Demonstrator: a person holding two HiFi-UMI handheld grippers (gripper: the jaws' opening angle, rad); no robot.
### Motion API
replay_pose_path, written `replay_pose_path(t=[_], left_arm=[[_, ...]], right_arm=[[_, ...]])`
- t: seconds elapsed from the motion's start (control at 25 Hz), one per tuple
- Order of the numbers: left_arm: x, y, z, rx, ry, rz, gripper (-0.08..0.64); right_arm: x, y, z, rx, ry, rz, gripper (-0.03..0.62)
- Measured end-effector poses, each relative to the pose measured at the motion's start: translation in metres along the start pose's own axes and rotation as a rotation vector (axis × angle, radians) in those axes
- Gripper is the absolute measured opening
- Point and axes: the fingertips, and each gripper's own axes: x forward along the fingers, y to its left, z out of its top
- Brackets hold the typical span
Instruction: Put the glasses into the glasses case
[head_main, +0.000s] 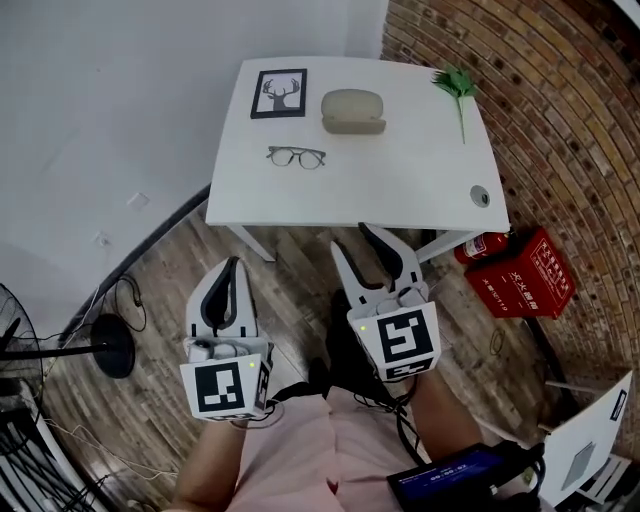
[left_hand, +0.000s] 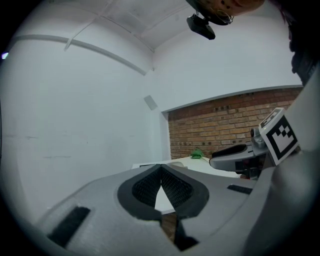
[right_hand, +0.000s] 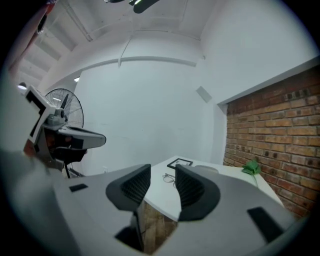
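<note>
Left claw (head_main: 234, 264): held low over the wooden floor (head_main: 150, 280), short of the white worktop (head_main: 400, 180), well apart from everything on it. Its own view shows the two jaws meeting at the tips, with nothing between them. Right claw (head_main: 352, 238): held just beside the worktop's near edge, tips pointing toward it. Its own view shows the jaws standing apart with nothing gripped; only the worktop and the distant glasses appear through the gap. Glasses (head_main: 297, 157): lying on the worktop, left of centre, arms unfolded, touched by neither claw. Case (head_main: 353, 111): beige, resting on the worktop behind and slightly right of the glasses, apart from them; whether its lid is fully down cannot be told. Frame (head_main: 278, 93): black-edged, showing a deer head, lying flat at the far left corner, just left of the case. Sprig (head_main: 455, 85): green, at the far right edge of the worktop, well apart from the glasses. Off the worktop: a red box (head_main: 525, 272) on the floor against the brick wall at right, and a fan (head_main: 30, 350) at left.
</note>
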Motion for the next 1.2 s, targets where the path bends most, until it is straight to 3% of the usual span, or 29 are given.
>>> replay_pose_path(t=[0.32, 0.64, 0.96, 1.2], left_arm=[[0.118, 0.014, 0.005, 0.04, 0.027, 0.011, 0.005], [0.206, 0.019, 0.047, 0.043, -0.027, 0.047, 0.005], [0.237, 0.059, 0.075, 0.03, -0.059, 0.122, 0.005], [0.265, 0.093, 0.052, 0.004, -0.023, 0.125, 0.005]], right_arm=[[0.098, -0.066, -0.011, 0.021, 0.036, 0.07, 0.153], [0.171, -0.129, 0.033, -0.051, -0.025, 0.142, 0.141], [0.226, -0.127, 0.086, -0.139, -0.1, 0.24, 0.138], [0.268, -0.104, 0.07, -0.132, -0.03, 0.311, 0.133]])
